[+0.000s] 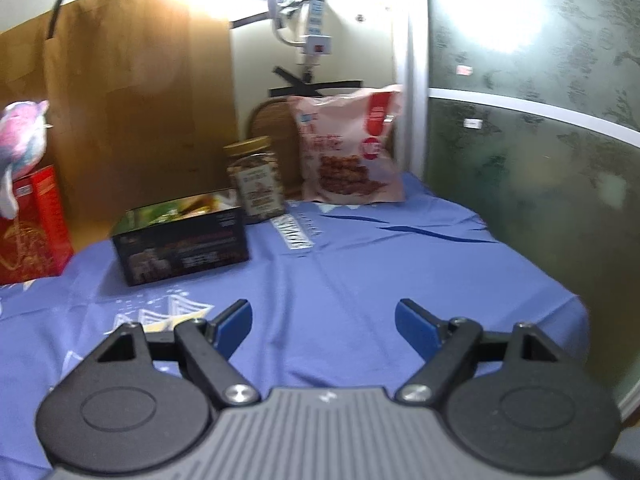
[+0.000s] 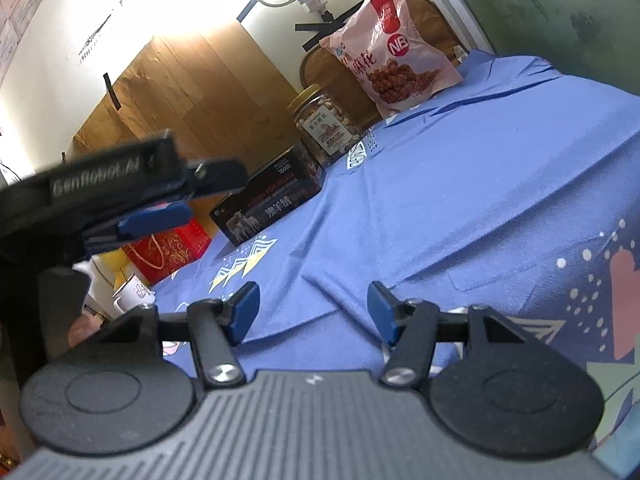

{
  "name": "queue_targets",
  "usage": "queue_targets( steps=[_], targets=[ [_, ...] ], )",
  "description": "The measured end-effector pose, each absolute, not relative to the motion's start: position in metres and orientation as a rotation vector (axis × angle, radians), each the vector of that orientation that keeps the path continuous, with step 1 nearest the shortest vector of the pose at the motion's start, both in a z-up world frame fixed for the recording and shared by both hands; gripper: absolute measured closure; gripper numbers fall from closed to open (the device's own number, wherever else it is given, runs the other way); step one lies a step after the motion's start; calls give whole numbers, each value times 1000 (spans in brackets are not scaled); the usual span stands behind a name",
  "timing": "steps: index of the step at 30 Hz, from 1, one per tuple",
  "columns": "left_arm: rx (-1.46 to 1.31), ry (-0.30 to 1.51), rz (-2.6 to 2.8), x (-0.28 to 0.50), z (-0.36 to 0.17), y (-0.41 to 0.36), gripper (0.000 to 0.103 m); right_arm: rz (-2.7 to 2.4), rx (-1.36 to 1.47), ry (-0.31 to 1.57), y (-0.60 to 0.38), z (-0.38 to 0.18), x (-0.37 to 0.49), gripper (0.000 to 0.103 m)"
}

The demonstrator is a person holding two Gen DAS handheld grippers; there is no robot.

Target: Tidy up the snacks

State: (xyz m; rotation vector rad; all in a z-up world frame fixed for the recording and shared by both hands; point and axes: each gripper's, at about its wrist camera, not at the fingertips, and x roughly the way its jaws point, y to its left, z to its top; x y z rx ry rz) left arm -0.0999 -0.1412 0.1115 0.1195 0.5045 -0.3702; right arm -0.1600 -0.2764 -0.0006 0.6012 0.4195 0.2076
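Observation:
A pink snack bag point(image 1: 348, 144) stands upright at the back of the blue cloth-covered table point(image 1: 360, 260), leaning on a wicker piece. A clear jar of nuts with a gold lid point(image 1: 256, 180) stands left of it. A dark box point(image 1: 180, 236) lies in front-left of the jar. The bag point(image 2: 396, 56), jar point(image 2: 326, 128) and box point(image 2: 272, 200) also show in the right wrist view. My left gripper point(image 1: 323, 322) is open and empty over the cloth, well short of the snacks. My right gripper point(image 2: 312, 312) is open and empty. The left gripper point(image 2: 156, 216) shows at the left there.
A red gift bag point(image 1: 32, 228) with a plush toy point(image 1: 20, 140) on it stands at the left table edge. A white mug point(image 2: 134, 294) sits below the table edge. A wooden board point(image 1: 132, 92) leans on the back wall. A frosted glass panel point(image 1: 532, 160) bounds the right side.

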Motion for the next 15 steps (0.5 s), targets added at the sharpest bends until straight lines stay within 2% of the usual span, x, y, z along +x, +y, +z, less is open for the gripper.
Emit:
queue_targets(
  steps=[7, 10, 13, 15],
  targets=[
    [66, 523, -309, -85, 100, -96, 20, 127, 551, 369, -268, 10, -153, 41],
    [36, 558, -284, -75, 93, -76, 12, 109, 506, 343, -259, 17, -148, 40],
    [14, 588, -255, -66, 85, -60, 12, 109, 468, 334, -249, 23, -142, 35],
    [2, 609, -254, -60, 80, -53, 12, 102, 451, 334, -244, 24, -138, 27]
  ],
)
